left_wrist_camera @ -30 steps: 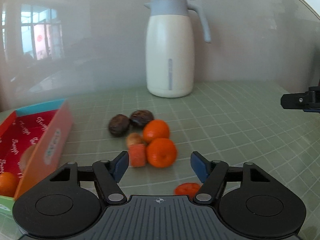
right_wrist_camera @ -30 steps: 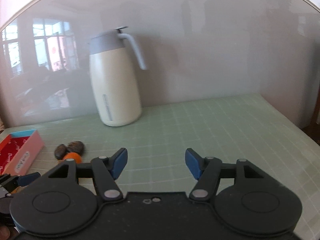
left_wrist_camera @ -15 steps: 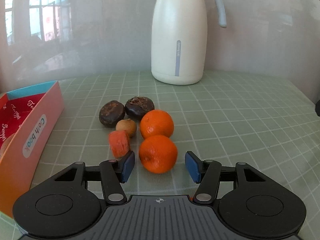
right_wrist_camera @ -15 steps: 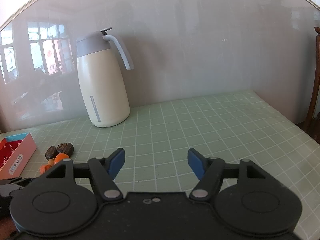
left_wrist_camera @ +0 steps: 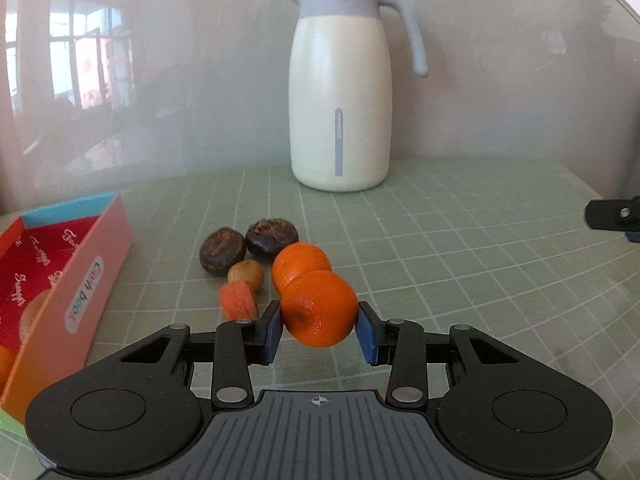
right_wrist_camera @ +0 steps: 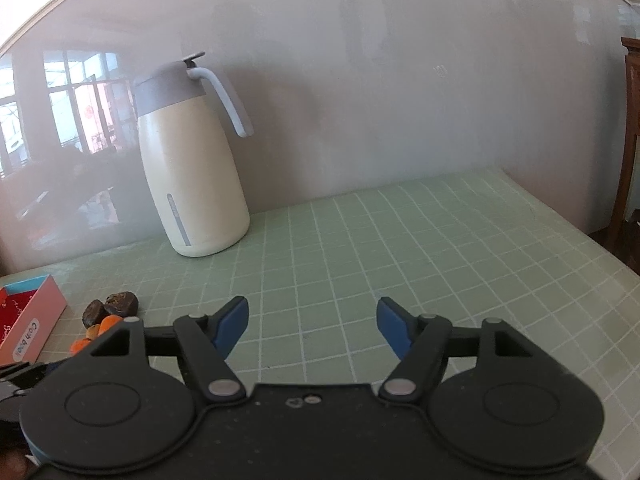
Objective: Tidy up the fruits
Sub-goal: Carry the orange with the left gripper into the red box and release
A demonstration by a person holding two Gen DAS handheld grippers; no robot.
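Note:
My left gripper point(left_wrist_camera: 318, 322) is closing on the front orange point(left_wrist_camera: 319, 304), and both blue pads touch its sides just above the green checked table point(left_wrist_camera: 460, 272). Behind it lie a second orange point(left_wrist_camera: 298, 260), a small tan fruit point(left_wrist_camera: 246, 274), an orange-red piece point(left_wrist_camera: 239, 300) and two dark brown fruits point(left_wrist_camera: 222, 250). A pink and red box point(left_wrist_camera: 80, 280) stands open at the left with round fruit inside. My right gripper point(right_wrist_camera: 312, 320) hangs open over bare table, nothing between its fingers. The fruit pile point(right_wrist_camera: 112, 310) shows at the left in the right wrist view.
A cream jug with a grey lid and handle point(left_wrist_camera: 340, 120) stands at the back against a glossy wall. The right gripper's tip point(left_wrist_camera: 612, 216) shows at the right edge of the left wrist view. A wooden chair point(right_wrist_camera: 630, 140) stands past the table's right edge.
The left jaws have come in from wide apart to both sides of the front orange, which now sits between the pads. The right jaws have spread slightly wider.

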